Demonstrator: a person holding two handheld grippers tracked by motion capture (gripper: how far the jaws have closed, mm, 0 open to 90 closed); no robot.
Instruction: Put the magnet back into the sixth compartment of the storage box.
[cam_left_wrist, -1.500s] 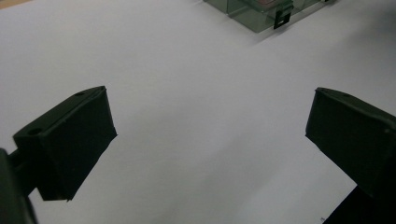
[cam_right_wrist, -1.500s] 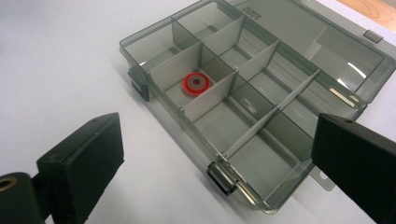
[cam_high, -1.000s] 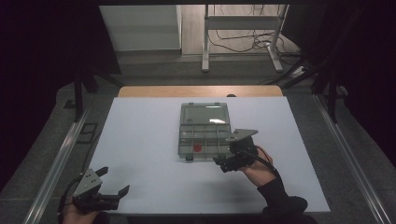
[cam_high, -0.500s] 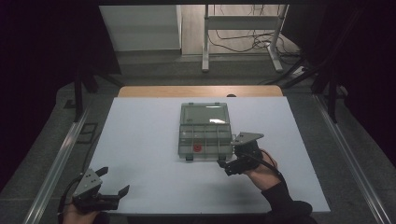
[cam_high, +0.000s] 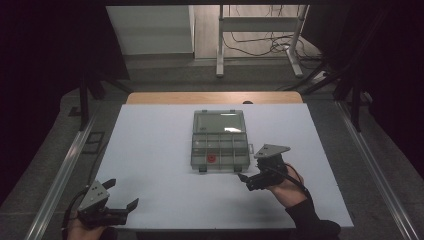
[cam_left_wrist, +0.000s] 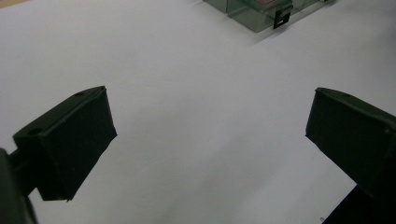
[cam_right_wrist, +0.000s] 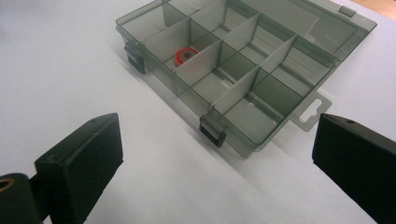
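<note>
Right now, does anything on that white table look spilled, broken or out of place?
Nothing stands out. The smoky clear plastic compartment box lies flat and square on the white table with its lid open, and one small red ring sits in a front compartment. Both the left gripper and the right gripper are open, holding nothing.

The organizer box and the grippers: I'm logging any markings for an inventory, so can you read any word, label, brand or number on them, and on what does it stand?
None can be read.
Organizer box: clear grey plastic, no label or print visible.
Red ring in one compartment: no marking legible.
Left gripper and right gripper: plain black fingers, no text.
White table: a tiny dark speck near its edge in the left gripper view, too small to read.
</note>
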